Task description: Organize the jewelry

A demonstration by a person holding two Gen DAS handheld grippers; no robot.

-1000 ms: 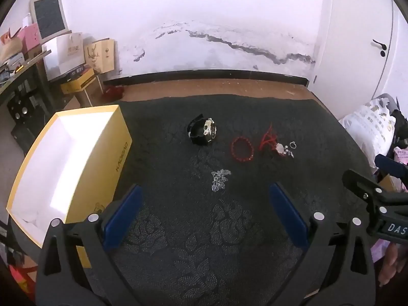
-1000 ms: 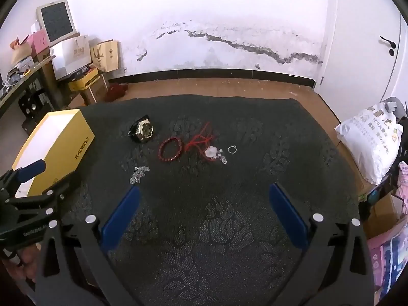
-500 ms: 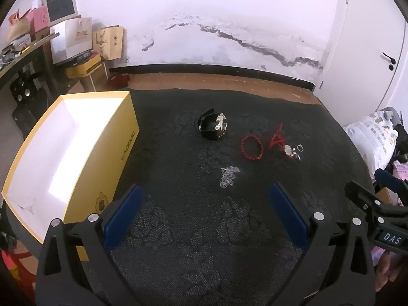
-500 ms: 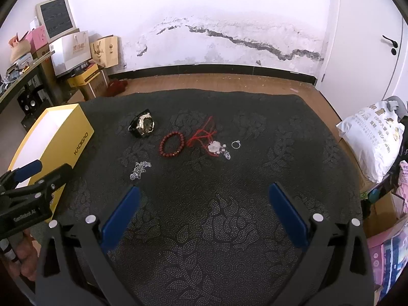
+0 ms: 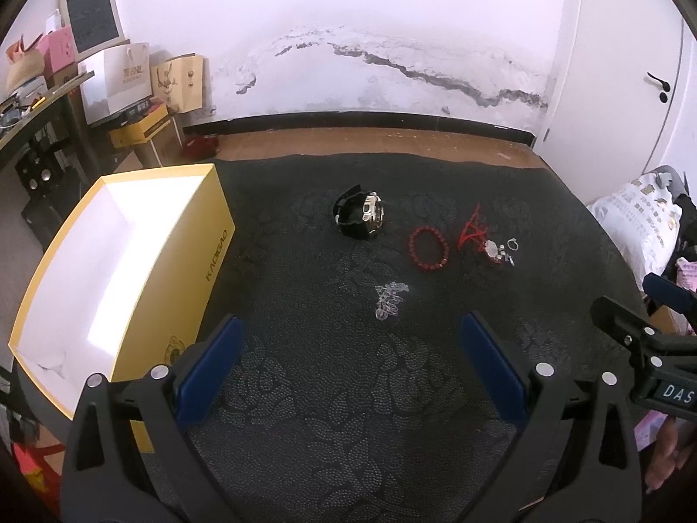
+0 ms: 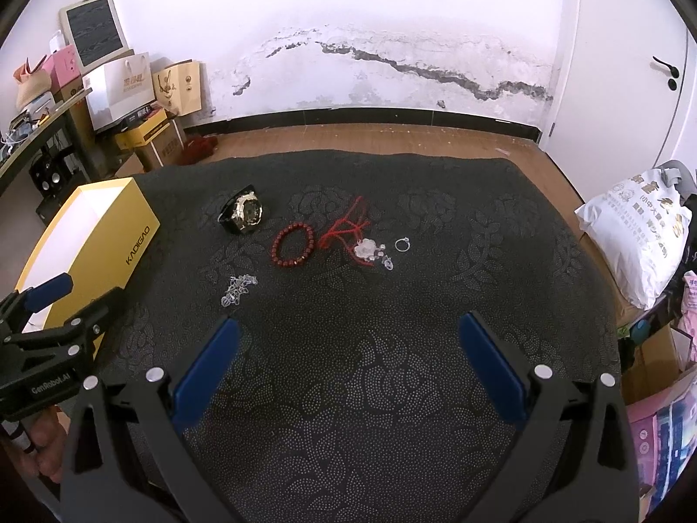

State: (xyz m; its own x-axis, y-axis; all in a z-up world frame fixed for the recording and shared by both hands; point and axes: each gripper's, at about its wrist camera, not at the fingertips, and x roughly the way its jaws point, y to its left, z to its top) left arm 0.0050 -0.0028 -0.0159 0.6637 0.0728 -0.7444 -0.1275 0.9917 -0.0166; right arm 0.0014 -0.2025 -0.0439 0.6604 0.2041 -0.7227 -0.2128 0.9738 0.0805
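On the dark patterned cloth lie a black and gold watch (image 5: 360, 216) (image 6: 244, 214), a red bead bracelet (image 5: 428, 248) (image 6: 293, 245), a red cord with a clear pendant (image 5: 479, 235) (image 6: 353, 235), a small ring (image 5: 512, 243) (image 6: 402, 244) and a clear crystal piece (image 5: 389, 299) (image 6: 237, 290). An open yellow box (image 5: 109, 261) (image 6: 93, 235) with a white inside stands at the left. My left gripper (image 5: 348, 353) is open and empty, short of the crystal piece. My right gripper (image 6: 346, 348) is open and empty, nearer than the jewelry.
The cloth (image 6: 348, 392) ends at a wooden floor (image 6: 370, 139) by the cracked white wall. Boxes and bags (image 6: 130, 87) stand on shelves at far left. A white printed sack (image 6: 640, 235) lies at the right edge. A door (image 6: 631, 65) is at far right.
Both views have pulled back and tilted up slightly, so the jewelry sits a bit farther off. The yellow box shows more fully in the left wrist view. Nothing was grasped.
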